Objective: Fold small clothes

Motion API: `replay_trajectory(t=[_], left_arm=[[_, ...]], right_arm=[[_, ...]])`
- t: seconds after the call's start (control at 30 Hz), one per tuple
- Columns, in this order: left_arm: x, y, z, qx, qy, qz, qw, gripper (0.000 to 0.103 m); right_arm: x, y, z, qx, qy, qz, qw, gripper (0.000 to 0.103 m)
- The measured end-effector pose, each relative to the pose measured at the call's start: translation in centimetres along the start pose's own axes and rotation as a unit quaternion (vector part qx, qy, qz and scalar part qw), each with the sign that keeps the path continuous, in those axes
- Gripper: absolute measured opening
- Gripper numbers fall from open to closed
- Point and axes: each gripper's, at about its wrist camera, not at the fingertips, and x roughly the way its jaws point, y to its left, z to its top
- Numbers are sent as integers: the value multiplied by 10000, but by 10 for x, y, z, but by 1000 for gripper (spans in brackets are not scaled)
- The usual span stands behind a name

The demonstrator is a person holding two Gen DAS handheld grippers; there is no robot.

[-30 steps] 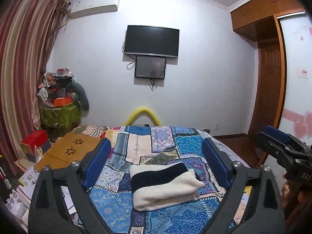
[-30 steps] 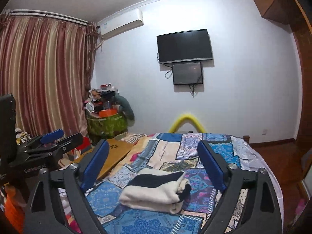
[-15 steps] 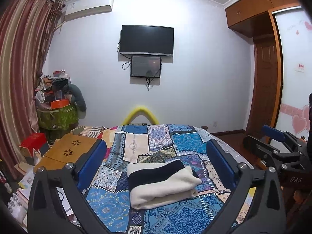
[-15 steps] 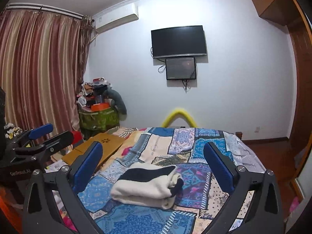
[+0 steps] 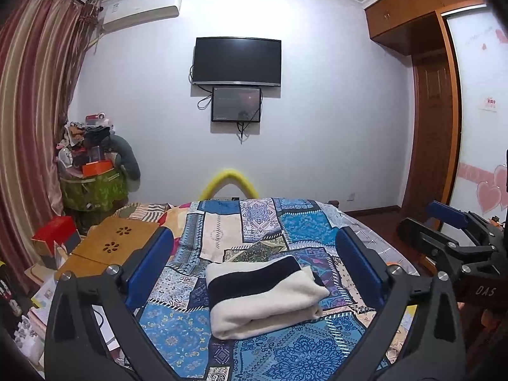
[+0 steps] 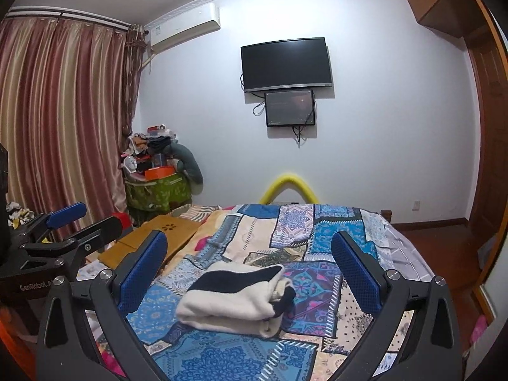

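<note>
Quilt (image 5: 177, 327) lies bare around folded garment (image 5: 263, 295); left tongs (image 5: 254, 266) and right tongs (image 6: 249, 266) gape wide, empty.

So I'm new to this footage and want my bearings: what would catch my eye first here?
Most striking is the folded cream and black garment lying on the blue patchwork bedspread, framed between the open left claw. Straight ahead, a dark television hangs on the pale wall with a smaller screen just below it. The right claw is also open and holds nothing.
</note>
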Motion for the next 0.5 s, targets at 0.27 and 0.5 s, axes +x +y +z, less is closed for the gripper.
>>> replay_trajectory(t=[0.27, 0.5], left_arm=[[0, -1, 1, 1, -2, -8, 10000, 103], [1, 1, 3, -78, 26, -13, 10000, 103]], right_arm=[[-1, 1, 2, 2, 17, -18, 10000, 103], [0, 0, 1, 6, 15, -20, 10000, 103]])
